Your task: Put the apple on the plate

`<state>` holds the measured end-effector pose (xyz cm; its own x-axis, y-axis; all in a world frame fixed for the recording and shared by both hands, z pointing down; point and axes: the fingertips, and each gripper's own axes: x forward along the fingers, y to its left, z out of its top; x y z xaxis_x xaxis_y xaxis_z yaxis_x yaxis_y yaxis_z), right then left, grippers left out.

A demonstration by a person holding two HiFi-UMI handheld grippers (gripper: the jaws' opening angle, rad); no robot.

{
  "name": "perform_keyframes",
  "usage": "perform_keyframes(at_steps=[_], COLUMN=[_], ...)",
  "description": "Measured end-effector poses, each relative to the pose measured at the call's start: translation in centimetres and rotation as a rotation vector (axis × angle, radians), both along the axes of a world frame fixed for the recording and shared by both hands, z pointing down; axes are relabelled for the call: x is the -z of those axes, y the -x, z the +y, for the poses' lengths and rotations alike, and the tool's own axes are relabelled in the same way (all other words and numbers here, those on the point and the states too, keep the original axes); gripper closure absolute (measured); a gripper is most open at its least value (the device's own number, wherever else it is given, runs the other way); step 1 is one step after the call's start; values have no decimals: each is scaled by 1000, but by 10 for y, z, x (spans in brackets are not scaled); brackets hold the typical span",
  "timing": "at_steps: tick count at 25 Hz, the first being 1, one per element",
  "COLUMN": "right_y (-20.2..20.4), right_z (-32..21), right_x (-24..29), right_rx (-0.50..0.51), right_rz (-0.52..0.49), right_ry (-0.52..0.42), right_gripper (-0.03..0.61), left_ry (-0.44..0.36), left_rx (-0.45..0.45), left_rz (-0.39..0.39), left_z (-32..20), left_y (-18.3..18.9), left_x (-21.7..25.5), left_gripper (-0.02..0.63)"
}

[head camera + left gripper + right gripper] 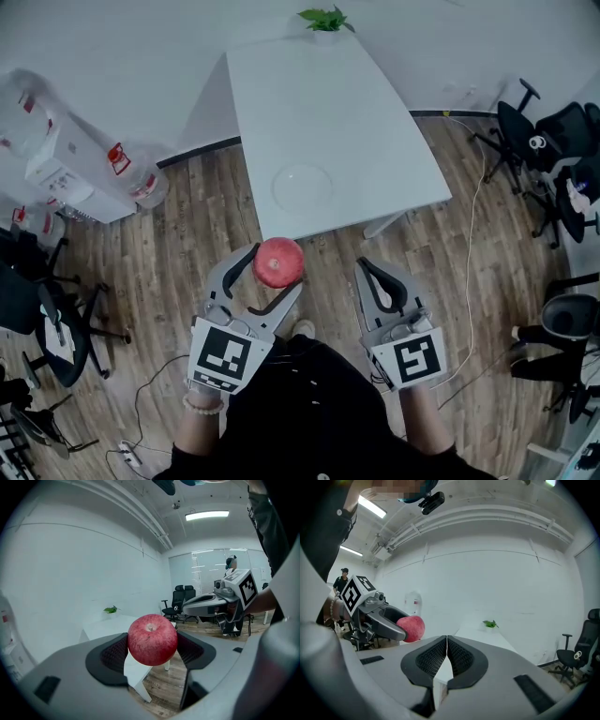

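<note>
Head camera looks steeply down from above, the left claw (277, 265) and right claw (367, 266) near, the tabletop (319, 122) just beyond. Each claw's camera rides close behind its own jaws, facing far across the room. All three views catch the potted plant (325, 19) at the tabletop's far end.

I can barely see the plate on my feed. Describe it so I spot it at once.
Find the white table in the head view. The plate lies on its near end, empty. It is a faint, pale round outline, nearly the table's colour; the only other thing up there is the green plant at the far end.
</note>
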<state>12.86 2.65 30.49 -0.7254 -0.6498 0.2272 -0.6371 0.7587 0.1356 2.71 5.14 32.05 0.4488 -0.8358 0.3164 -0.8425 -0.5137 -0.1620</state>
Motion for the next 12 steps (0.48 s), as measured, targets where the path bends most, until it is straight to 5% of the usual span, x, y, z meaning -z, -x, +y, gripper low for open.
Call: perform_keyframes(at_steps=[12], right_y=[-8], right_z=[-6], right_x=[-4], right_rx=[6], right_rz=[-14], right_ry=[5], right_gripper=[537], left_ry=[17], left_rx=[37], left_rz=[-16], left_z=[-6], left_y=[-3], left_x=[-5], left_gripper=[276])
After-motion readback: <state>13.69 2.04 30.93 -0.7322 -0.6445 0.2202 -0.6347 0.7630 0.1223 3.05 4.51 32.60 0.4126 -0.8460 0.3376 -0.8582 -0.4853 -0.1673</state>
